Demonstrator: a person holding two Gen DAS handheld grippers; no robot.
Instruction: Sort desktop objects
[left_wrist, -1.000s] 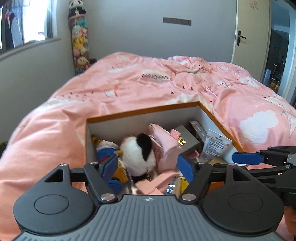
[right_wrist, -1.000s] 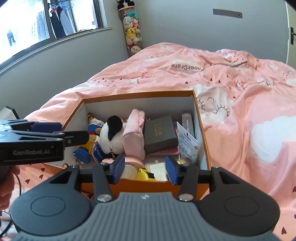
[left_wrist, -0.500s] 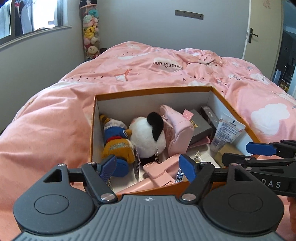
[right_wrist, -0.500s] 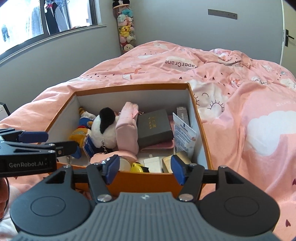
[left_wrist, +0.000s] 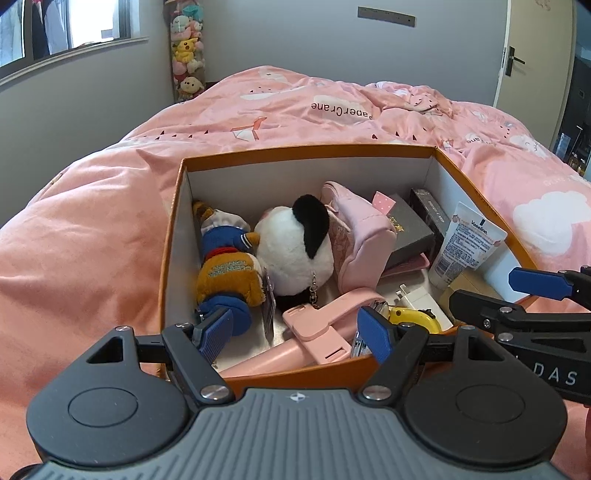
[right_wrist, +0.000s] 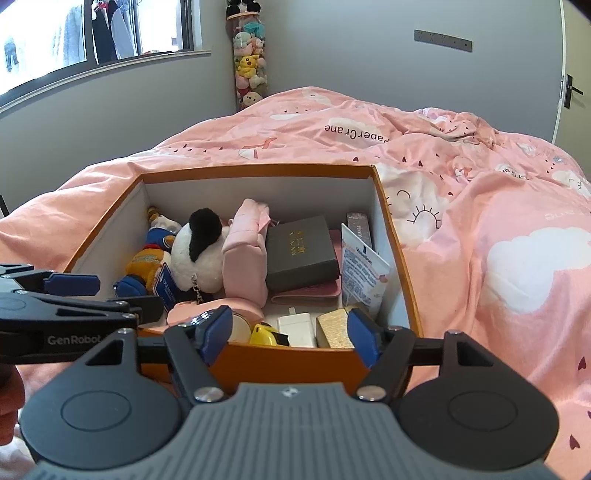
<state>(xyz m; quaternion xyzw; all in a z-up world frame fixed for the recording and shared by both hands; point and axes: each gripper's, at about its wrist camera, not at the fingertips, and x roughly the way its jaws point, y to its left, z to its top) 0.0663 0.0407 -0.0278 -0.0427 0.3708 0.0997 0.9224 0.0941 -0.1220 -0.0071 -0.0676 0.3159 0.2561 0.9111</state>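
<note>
Above the near edge of the orange box (left_wrist: 310, 373) I hold both my grippers, and both are released and carry nothing. My left gripper (left_wrist: 293, 334) hangs over the near left corner of the box, my right gripper (right_wrist: 290, 334) over the near right part, side by side.

All the things to sort lie inside the box, which rests on the pink duvet (left_wrist: 92, 229). Along the left wall lies a plush doll in a blue and brown jacket (left_wrist: 227, 262), and a panda plush (left_wrist: 295, 247) touches it. A pink pouch (left_wrist: 364, 240) leans on the panda. A dark gift box (right_wrist: 299, 251) is toward the far right corner, and a Vaseline tube (left_wrist: 467, 243) stands tilted against the right wall. At the near edge I see a yellow tape measure (right_wrist: 266, 334), a white charger (right_wrist: 297, 325) and a gold box (right_wrist: 334, 325).

I think no pick is begun yet. To do it well, I would choose one thing that lies free on top, come down straight between the walls, and close on its middle. The soft toys press together, so lifting one could drag its neighbour; the keychain of the panda may also catch.
</note>
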